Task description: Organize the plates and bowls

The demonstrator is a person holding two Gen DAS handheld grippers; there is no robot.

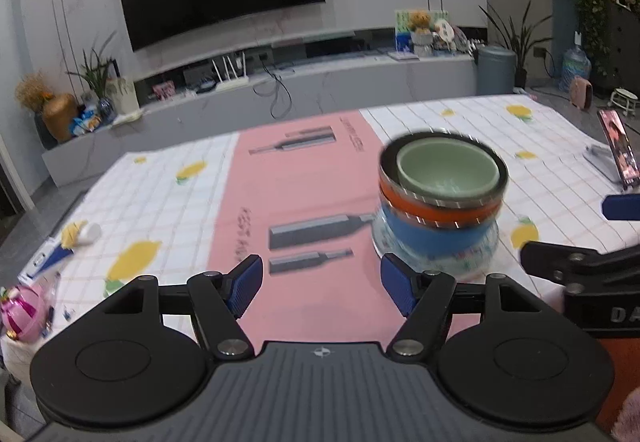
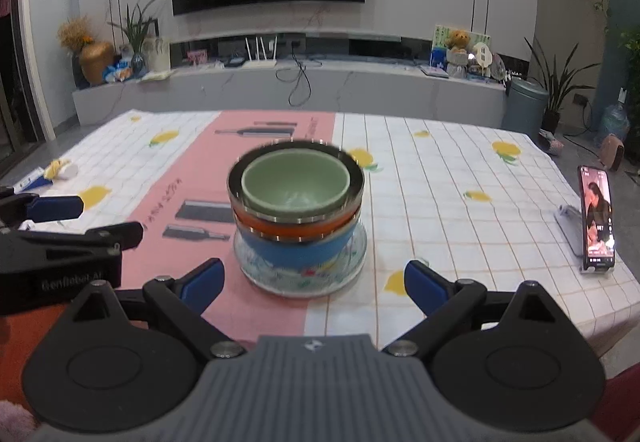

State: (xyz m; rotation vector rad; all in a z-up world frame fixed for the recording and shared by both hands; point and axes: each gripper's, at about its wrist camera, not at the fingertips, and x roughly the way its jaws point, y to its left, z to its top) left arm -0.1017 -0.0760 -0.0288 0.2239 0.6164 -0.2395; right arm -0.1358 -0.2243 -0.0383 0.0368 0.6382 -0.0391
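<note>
A stack stands on the table: a pale green bowl (image 2: 295, 186) nested in a steel-rimmed orange bowl (image 2: 296, 228), on a blue bowl (image 2: 294, 252), on a patterned plate (image 2: 300, 282). The stack also shows in the left wrist view, with the green bowl (image 1: 446, 171) on top and the plate (image 1: 436, 262) underneath. My right gripper (image 2: 314, 284) is open and empty, just short of the stack, its jaws wider than the plate. My left gripper (image 1: 322, 284) is open and empty, to the left of the stack. Each gripper shows at the edge of the other's view.
The table carries a white checked cloth with lemons (image 2: 460, 177) and a pink sheet (image 1: 304, 201). A phone on a stand (image 2: 596, 217) is at the right edge. A small packet (image 1: 76, 238) and a pink toy (image 1: 22, 312) lie at the left edge.
</note>
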